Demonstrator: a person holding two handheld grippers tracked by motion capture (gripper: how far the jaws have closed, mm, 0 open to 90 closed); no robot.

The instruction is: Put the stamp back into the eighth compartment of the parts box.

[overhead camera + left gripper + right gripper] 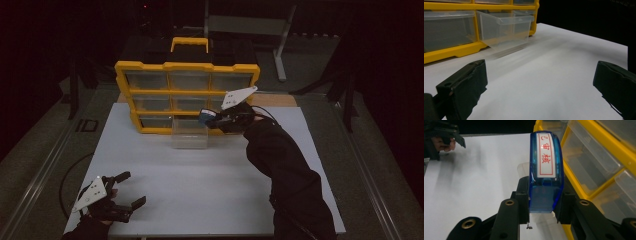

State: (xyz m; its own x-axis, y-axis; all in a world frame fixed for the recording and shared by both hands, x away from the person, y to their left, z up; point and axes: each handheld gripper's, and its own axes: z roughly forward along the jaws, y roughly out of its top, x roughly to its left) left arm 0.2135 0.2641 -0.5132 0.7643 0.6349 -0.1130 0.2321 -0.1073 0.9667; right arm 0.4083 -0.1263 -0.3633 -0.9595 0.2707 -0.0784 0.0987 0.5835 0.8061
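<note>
Right tongs [544, 202], seen in the right gripper view at bottom centre, are clenched on a blue translucent plastic stamp w/ a white label and red characters [545, 170]; the stamp stands up between the jaws, pinched at its lower part. In the high view the same tongs [212, 119] sit centre frame, stamp [205, 116] pointing left, just above the right edge of a clear plastic drawer bin [190, 133] pulled out onto the white tabletop [225, 180]. The bin sits touching the front of a yellow-framed organizer cabinet w/ clear drawers [187, 95], upper centre of frame. Left tongs [131, 189], lower left of the high view, are released, jaws spread wide, nothing between them, hovering near the tabletop's front-left corner. In the left gripper view its two jaws stand far apart at the bottom corners, w/ bin [504, 30] and cabinet [454, 51] at upper left.
</note>
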